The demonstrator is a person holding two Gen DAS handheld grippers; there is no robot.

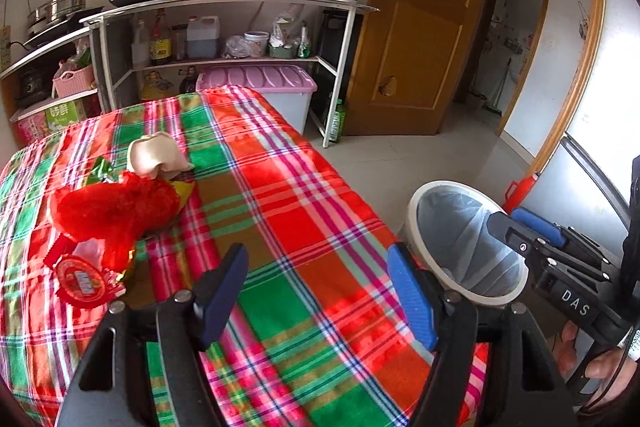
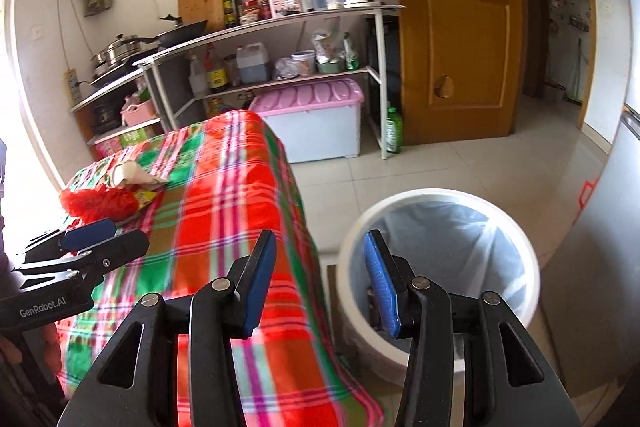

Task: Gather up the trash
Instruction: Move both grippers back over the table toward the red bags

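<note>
A pile of trash lies on the plaid-covered table: a red mesh bag, a crumpled beige paper, a round red-lidded cup and a yellow-green wrapper. My left gripper is open and empty, low over the table, right of the pile. A white bin with a clear liner stands on the floor beside the table. My right gripper is open and empty at the bin's near rim. The pile also shows in the right wrist view.
Metal shelves with bottles, pots and a kettle stand behind the table. A pink-lidded storage box sits on the floor under them. A wooden door stands open at the right. A grey fridge side is right of the bin.
</note>
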